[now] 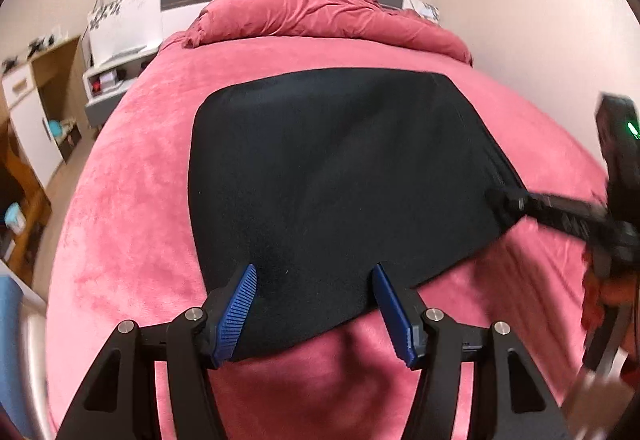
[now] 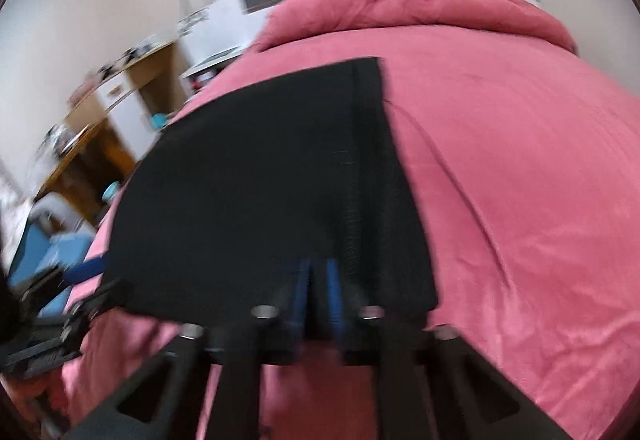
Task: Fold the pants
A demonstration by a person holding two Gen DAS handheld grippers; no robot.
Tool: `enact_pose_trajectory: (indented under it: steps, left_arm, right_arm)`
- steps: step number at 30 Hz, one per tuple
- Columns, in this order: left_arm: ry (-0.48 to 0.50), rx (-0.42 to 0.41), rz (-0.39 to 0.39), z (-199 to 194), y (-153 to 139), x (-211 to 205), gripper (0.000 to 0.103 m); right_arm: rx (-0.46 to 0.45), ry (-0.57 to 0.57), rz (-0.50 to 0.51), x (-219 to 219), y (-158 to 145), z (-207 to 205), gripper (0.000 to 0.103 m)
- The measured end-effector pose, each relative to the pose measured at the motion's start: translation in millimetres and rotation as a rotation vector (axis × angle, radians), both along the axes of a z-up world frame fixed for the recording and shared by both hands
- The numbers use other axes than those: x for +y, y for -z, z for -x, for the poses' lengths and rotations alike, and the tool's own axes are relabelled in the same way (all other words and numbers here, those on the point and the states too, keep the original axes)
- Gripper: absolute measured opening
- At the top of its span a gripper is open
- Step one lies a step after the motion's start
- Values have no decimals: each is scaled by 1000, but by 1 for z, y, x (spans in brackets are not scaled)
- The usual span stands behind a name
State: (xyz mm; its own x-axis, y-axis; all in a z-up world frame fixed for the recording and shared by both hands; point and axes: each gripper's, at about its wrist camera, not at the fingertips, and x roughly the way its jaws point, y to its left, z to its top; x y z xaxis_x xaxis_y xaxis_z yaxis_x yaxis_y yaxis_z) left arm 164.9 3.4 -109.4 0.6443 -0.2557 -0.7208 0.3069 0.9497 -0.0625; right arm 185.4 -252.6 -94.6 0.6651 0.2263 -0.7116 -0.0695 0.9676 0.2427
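Black pants (image 1: 340,167) lie folded on a pink bed (image 1: 132,199); the left hand-held gripper (image 1: 314,276) is released, and the right hand-held gripper (image 2: 318,276) is clenched on the pants' near edge.

Soft, even indoor light with faint shadows. Both fisheye views curve strongly at dark edges. The right view is motion-blurred.

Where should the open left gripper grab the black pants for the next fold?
Probably the near hem of the pants, which lies flat on the pink blanket between the left gripper's open jaws. Come in low from the near side, pinching that straight edge.
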Motion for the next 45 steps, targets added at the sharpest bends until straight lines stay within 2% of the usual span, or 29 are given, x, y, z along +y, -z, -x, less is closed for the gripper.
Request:
enact_pose_trajectory:
  steps: [2, 6, 7, 9, 10, 11, 13, 15, 17, 18, 21, 26, 34, 37, 39, 42, 45]
  left_arm:
    - [3, -8, -22, 7, 2, -4, 62]
    - [-32, 5, -53, 26, 8, 0, 62]
    - [-48, 12, -48, 31, 10, 3, 62]
    - [-57, 18, -26, 37, 10, 8, 62]
    - [-66, 26, -13, 40, 10, 9, 62]
    - [-75, 41, 6, 42, 11, 11, 62]
    - [-97, 83, 51, 45, 15, 13, 62]
    - [-124, 118, 82, 48, 19, 15, 62]
    - [-157, 147, 112, 54, 24, 19, 62]
    - [-169, 160, 116, 59, 26, 19, 62]
    - [-184, 182, 93, 67, 33, 18, 63]
    - [-192, 169, 37, 84, 38, 12, 63]
    - [-284, 60, 14, 117, 19, 14, 63]
    - [-288, 33, 37, 129, 12, 17, 63]
    - [-296, 3, 47, 138, 5, 19, 63]
    - [-325, -56, 24, 150, -7, 22, 63]
    - [-320, -72, 11, 155, -15, 21, 63]
  right_arm:
    - [-1, 34, -44, -6, 0, -1, 0]
    - [-27, 46, 44, 7, -6, 5, 2]
    - [-33, 44, 52, 10, -8, 8, 7]
    - [-48, 36, 59, 16, -13, 17, 23]
    - [-56, 28, 53, 19, -16, 23, 41]
    - [-69, 26, 51, 22, -19, 30, 53]
    - [-94, 27, 65, 29, -22, 46, 58]
    - [-79, 29, 69, 34, -19, 56, 60]
    - [-48, 35, 45, 36, -11, 64, 73]
    - [-37, 37, 32, 35, -8, 65, 76]
    - [1, 54, 10, 35, 5, 81, 82]
    - [25, 54, 65, 44, 20, 101, 101]
    - [-8, 81, 113, 55, 12, 130, 103]
    - [-14, 92, 152, 61, 9, 137, 103]
    - [-23, 96, 145, 62, 6, 143, 103]
    - [-26, 120, 140, 58, 1, 145, 103]
    - [-35, 142, 146, 59, -3, 155, 103]
